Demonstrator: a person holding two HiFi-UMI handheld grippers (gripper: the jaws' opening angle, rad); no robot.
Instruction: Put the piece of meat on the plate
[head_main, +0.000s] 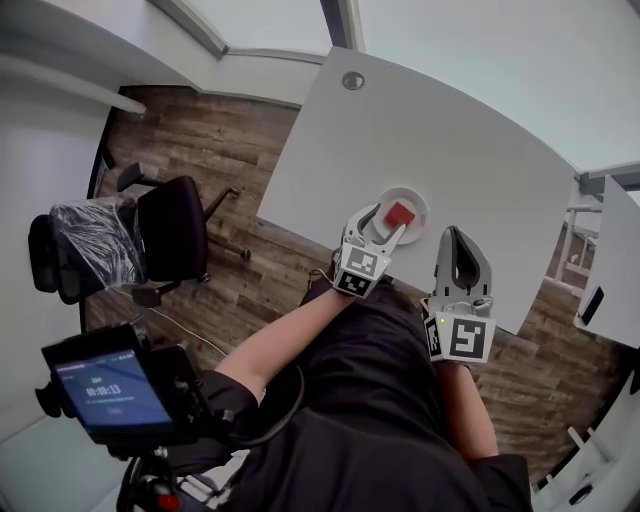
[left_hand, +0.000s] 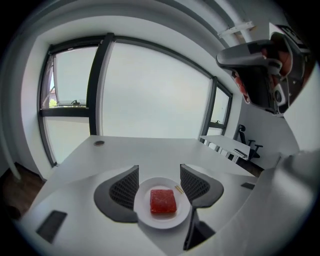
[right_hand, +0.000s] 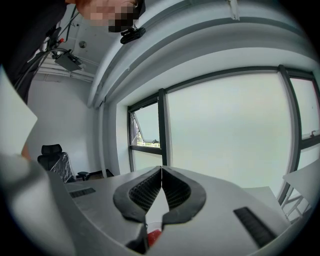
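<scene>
Closest in, lower left of the head view: a small screen device (head_main: 100, 390) on a mount, blue display lit. Beside it, the person's dark-sleeved left arm (head_main: 290, 345) reaches forward.

Farther left, on wood floor (head_main: 200, 150): a plastic-wrapped chair (head_main: 85, 245) next to a black office chair (head_main: 168, 232).

White table (head_main: 450, 130) fills the centre, with a round grommet (head_main: 353, 80) near its far corner.

Left gripper (head_main: 385, 222) sits at the table's near edge. In its own view the left gripper (left_hand: 159, 172) has its jaws spread wide, framing the plate (left_hand: 142, 205). Neither pad touches anything. The piece of meat (left_hand: 163, 200), a red square slab, lies flat in the middle of that plate, between the two pads as seen from the camera. The head view agrees: meat (head_main: 400, 215) on the round white plate (head_main: 418, 198).

Right gripper (head_main: 458, 240) is just right of the plate and tilted up towards the window. In its own view the right gripper (right_hand: 161, 170) has its jaws pressed together tip to tip, nothing between them. A sliver of red shows low under the jaws.

Far right: the edge of a second table (head_main: 610, 260).
</scene>
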